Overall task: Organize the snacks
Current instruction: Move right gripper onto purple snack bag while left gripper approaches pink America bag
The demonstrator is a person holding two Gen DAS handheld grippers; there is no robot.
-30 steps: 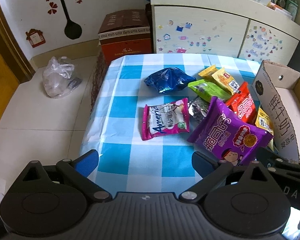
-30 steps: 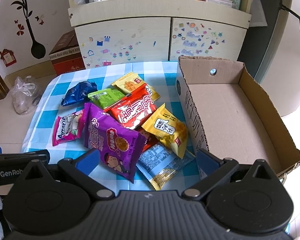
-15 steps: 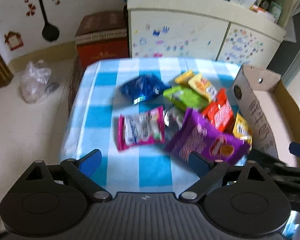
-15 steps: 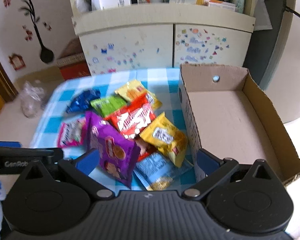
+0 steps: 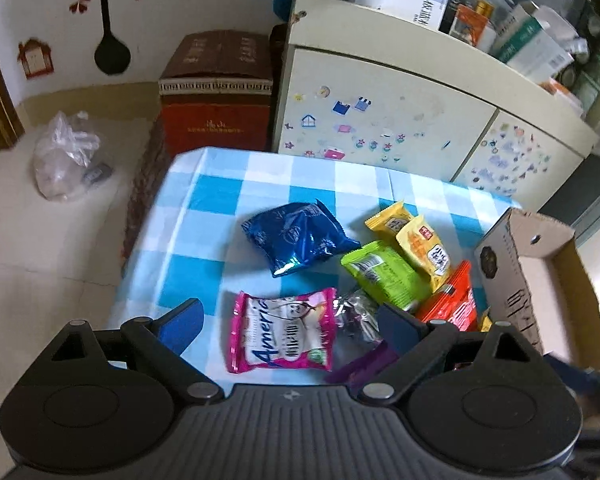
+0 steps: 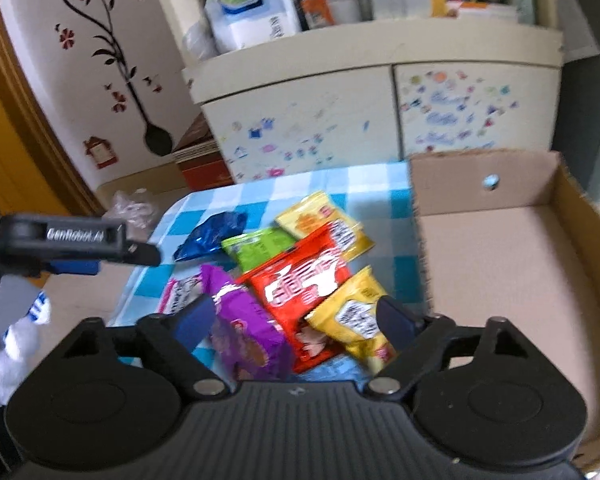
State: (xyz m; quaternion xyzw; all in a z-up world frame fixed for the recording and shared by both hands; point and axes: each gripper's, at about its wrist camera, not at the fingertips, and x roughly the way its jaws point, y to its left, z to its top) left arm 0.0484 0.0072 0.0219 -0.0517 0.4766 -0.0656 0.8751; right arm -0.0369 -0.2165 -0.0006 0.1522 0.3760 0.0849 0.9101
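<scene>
Right wrist view shows the cardboard box [image 6: 500, 264] at the table's right edge empty, every snack packet [image 6: 300, 280] unsorted; right gripper [image 6: 296, 320] closing around several, gripping none, left gripper [image 5: 288, 320] wide, empty.

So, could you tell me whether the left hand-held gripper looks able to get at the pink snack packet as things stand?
Probably yes: the pink snack packet lies flat and uncovered between the open fingers of the left hand-held gripper, only a silver wrapper beside it.

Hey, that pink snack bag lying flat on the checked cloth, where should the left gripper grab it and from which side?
Grip the pink bag by its near crimped edge, coming in low from the table's front. It lies flat, so its face gives the left gripper little to pinch. Its right side touches a silver packet; the near edge looks free.
</scene>
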